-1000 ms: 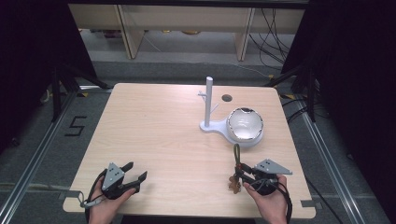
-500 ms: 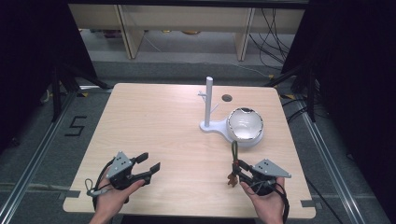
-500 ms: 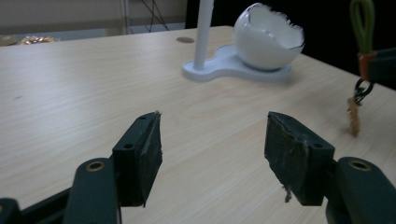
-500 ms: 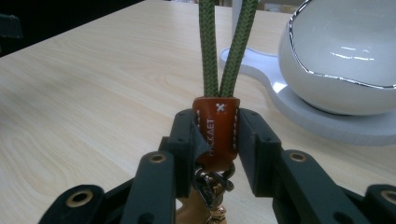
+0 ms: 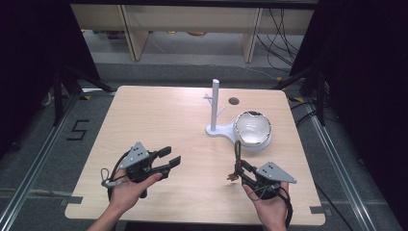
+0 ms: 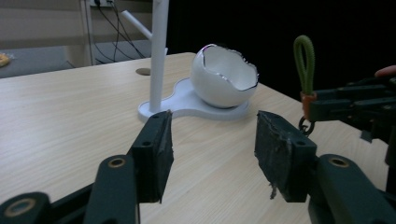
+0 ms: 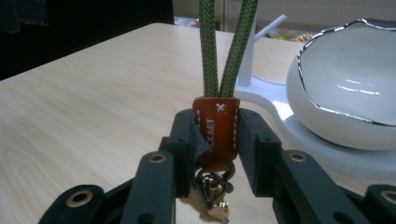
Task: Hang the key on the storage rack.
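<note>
Since a second ago the left gripper (image 5: 168, 159) has slid right and a little farther onto the pale wooden table (image 5: 159, 115), and its jaws, which stood close together then, are now spread wide with nothing between them. In the left gripper view its black pads (image 6: 154, 156) frame bare tabletop.

The right gripper (image 7: 215, 140) has barely shifted at the near right; its jaws are pressed against the brown leather tab of an olive-green braided cord-loop keychain (image 7: 217, 133), whose loop stands upright above them while a dark metal ring and small clasp (image 7: 212, 189) hang below, near the tabletop.

Farther off, right of centre, a white eggshell-shaped bowl with a jagged silver rim (image 5: 251, 130) sits on a flat white base beside a slim white upright post with side pegs (image 5: 215, 103).
</note>
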{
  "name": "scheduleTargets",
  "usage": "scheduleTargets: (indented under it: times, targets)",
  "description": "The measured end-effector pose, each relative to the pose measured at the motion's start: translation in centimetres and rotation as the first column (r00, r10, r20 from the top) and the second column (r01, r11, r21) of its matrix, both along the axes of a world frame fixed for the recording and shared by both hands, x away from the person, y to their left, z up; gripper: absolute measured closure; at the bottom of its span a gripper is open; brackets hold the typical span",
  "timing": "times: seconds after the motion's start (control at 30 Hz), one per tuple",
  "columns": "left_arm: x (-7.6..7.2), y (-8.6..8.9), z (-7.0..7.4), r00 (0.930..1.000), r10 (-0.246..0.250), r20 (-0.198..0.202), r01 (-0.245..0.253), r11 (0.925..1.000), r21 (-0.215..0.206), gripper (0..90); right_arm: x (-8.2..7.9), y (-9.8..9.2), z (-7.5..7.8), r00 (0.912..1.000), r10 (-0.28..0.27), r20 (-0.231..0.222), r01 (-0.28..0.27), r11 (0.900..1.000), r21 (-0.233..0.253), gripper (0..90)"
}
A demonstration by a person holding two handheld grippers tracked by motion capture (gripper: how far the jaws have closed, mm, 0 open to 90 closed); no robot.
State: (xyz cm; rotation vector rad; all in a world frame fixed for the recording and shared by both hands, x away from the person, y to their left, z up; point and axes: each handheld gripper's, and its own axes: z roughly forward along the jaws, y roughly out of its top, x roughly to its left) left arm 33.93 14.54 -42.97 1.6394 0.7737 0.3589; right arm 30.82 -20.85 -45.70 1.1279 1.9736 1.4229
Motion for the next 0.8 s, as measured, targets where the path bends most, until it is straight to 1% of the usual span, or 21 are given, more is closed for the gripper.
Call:
scheduleTargets:
  times: [0.03, 0.07, 0.1, 0.13, 0.2, 0.23, 0.27, 0.33, 0.37, 0.4, 0.43, 0.47, 0.5, 0.53, 0.57, 0.6, 0.63, 0.67, 0.73, 0.77, 0.8]
  targets:
    - [0.1, -0.2, 0.1, 1.0000, -0.005, 0.001, 0.005, 1.0000, 0.003, 48.3, 0.2, 0.2, 0.1, 0.9998, -0.002, 0.020, 0.002, 1.000, -0.007, 68.7]
    - [0.2, -0.4, 0.3, 0.9999, -0.015, 0.003, 0.015, 0.9999, 0.003, 48.7, 0.2, 0.4, 0.3, 0.9997, -0.010, 0.022, 0.010, 1.000, -0.016, 68.7]
    - [0.4, -0.8, 0.5, 0.9998, -0.019, 0.003, 0.019, 0.9998, 0.007, 49.2, 0.1, 0.6, 0.4, 0.9998, -0.015, 0.016, 0.015, 1.000, -0.008, 68.7]
    - [0.5, -1.2, 0.8, 0.9995, -0.030, 0.005, 0.030, 0.9995, 0.006, 49.8, 0.2, 0.6, 0.5, 0.9998, 0.003, 0.020, -0.003, 1.000, -0.012, 68.7]
    - [0.6, -1.5, 1.2, 0.9991, -0.040, 0.010, 0.040, 0.9992, 0.003, 50.2, 0.3, 0.8, 0.5, 0.9996, 0.000, 0.029, 0.000, 1.000, -0.010, 68.7]
    - [0.9, -1.9, 1.6, 0.9988, -0.048, 0.012, 0.048, 0.9988, -0.006, 50.8, 0.4, 1.0, 0.8, 0.9991, 0.001, 0.041, 0.000, 1.000, -0.014, 68.7]
    - [0.9, -1.9, 1.6, 0.9988, -0.048, 0.012, 0.048, 0.9988, -0.006, 50.9, 0.5, 1.2, 0.8, 0.9991, 0.011, 0.042, -0.011, 1.000, -0.001, 68.7]
    - [1.4, -2.7, 2.2, 0.9979, -0.064, 0.004, 0.064, 0.9974, -0.033, 51.6, 0.5, 1.5, 1.0, 0.9992, 0.001, 0.040, -0.001, 1.000, -0.004, 68.7]
    - [1.5, -3.0, 2.5, 0.9973, -0.074, 0.005, 0.074, 0.9968, -0.032, 51.8, 0.7, 1.7, 1.0, 0.9985, 0.010, 0.054, -0.011, 1.000, 0.009, 68.7]
    - [1.5, -3.0, 2.5, 0.9973, -0.074, 0.005, 0.074, 0.9968, -0.032, 52.0, 0.7, 1.7, 1.0, 0.9985, 0.010, 0.054, -0.011, 1.000, 0.009, 68.7]
    - [1.7, -3.5, 3.1, 0.9965, -0.084, 0.006, 0.084, 0.9956, -0.040, 52.5, 0.8, 1.9, 1.2, 0.9974, 0.015, 0.070, -0.015, 1.000, -0.008, 68.7]
    - [1.7, -3.5, 3.1, 0.9965, -0.084, 0.006, 0.084, 0.9956, -0.040, 52.7, 0.8, 1.9, 1.2, 0.9974, 0.015, 0.070, -0.015, 1.000, -0.008, 68.7]
    - [1.9, -3.8, 3.4, 0.9957, -0.092, 0.008, 0.092, 0.9944, -0.051, 53.0, 0.9, 2.2, 1.4, 0.9977, 0.013, 0.066, -0.012, 1.000, -0.006, 68.7]
    - [2.0, -4.3, 3.7, 0.9949, -0.101, 0.009, 0.101, 0.9932, -0.057, 53.2, 0.8, 2.3, 1.5, 0.9988, 0.003, 0.050, -0.003, 1.000, 0.003, 68.7]
    - [2.0, -4.3, 3.7, 0.9949, -0.101, 0.009, 0.101, 0.9932, -0.057, 53.4, 0.8, 2.3, 1.5, 0.9988, 0.003, 0.050, -0.003, 1.000, 0.003, 68.7]
    - [2.1, -4.8, 3.8, 0.9941, -0.108, 0.006, 0.109, 0.9924, -0.058, 53.6, 1.0, 2.5, 1.5, 0.9981, 0.015, 0.060, -0.016, 1.000, 0.014, 68.7]
    - [2.3, -5.2, 3.9, 0.9927, -0.120, 0.004, 0.120, 0.9912, -0.054, 53.8, 1.0, 2.5, 1.6, 0.9985, 0.007, 0.055, -0.008, 1.000, 0.007, 68.7]
    - [2.3, -5.2, 3.9, 0.9927, -0.120, 0.004, 0.120, 0.9912, -0.054, 54.1, 1.1, 2.6, 1.6, 0.9974, 0.019, 0.070, -0.019, 1.000, 0.007, 68.7]
    - [2.6, -6.3, 3.9, 0.9899, -0.142, -0.011, 0.141, 0.9884, -0.057, 54.5, 1.2, 2.7, 1.6, 0.9968, 0.018, 0.078, -0.019, 1.000, 0.005, 68.7]
    - [2.6, -6.3, 3.9, 0.9899, -0.142, -0.011, 0.141, 0.9884, -0.057, 54.7, 1.2, 2.7, 1.6, 0.9968, 0.018, 0.078, -0.019, 1.000, 0.005, 68.7]
    - [2.8, -6.9, 3.9, 0.9885, -0.150, -0.018, 0.149, 0.9874, -0.054, 55.0, 1.2, 2.8, 1.7, 0.9969, 0.011, 0.078, -0.011, 1.000, -0.004, 68.7]
